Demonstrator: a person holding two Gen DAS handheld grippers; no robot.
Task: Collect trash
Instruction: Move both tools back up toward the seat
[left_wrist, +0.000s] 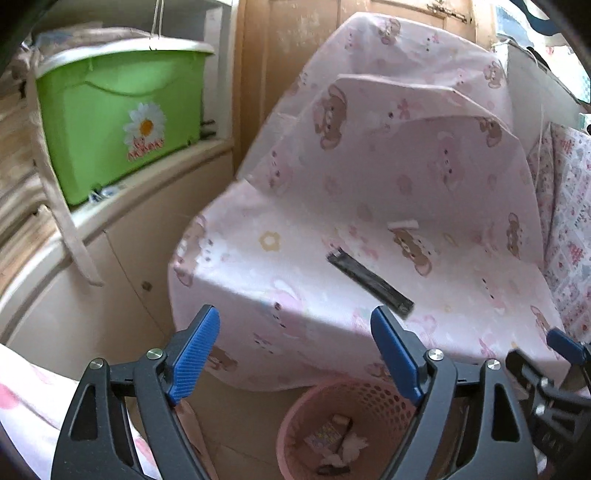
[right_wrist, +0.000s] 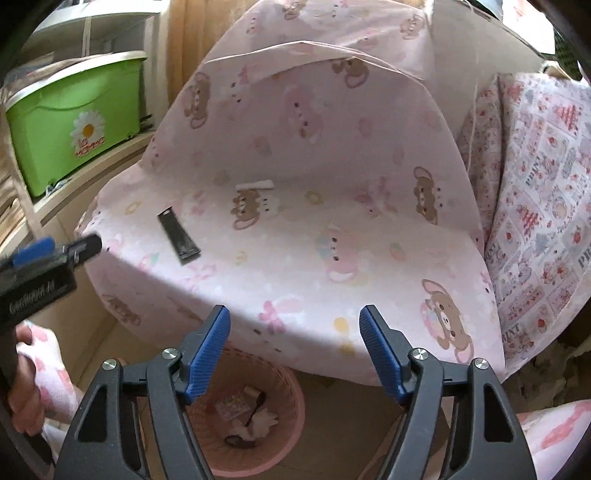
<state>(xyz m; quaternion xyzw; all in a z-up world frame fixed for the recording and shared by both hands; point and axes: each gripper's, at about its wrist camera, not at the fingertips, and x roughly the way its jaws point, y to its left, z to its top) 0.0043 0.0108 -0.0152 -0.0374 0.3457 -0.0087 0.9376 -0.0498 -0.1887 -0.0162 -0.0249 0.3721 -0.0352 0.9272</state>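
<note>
1. Left wrist view: the left tool (left_wrist: 295, 347) hovers with its blue pads spread wide and nothing between them, above the near edge of a worktop draped in a pink bear-print cloth (left_wrist: 424, 177).
2. The right tool (right_wrist: 295, 343) is likewise spread and empty over the same near edge.
3. Two pieces of trash lie on the cloth: a flat black strip (left_wrist: 370, 281) near the front left corner, and a small white scrap (left_wrist: 402, 225) further back, towards the middle.
4. The strip looks thin, light and fairly stiff; lying flat on soft cloth, it is probably best pinched across its narrow width at one end.
5. The scrap looks papery and feather-light, and may crumple.
6. The cloth could bunch into a pinch.
7. A pink perforated basket (right_wrist: 295, 410) sits on the floor below the near edge, already holding scraps.
8. A green storage box (left_wrist: 122, 122) sits on a shelf to the left; a patterned quilt (right_wrist: 535, 192) hangs to the right.
</note>
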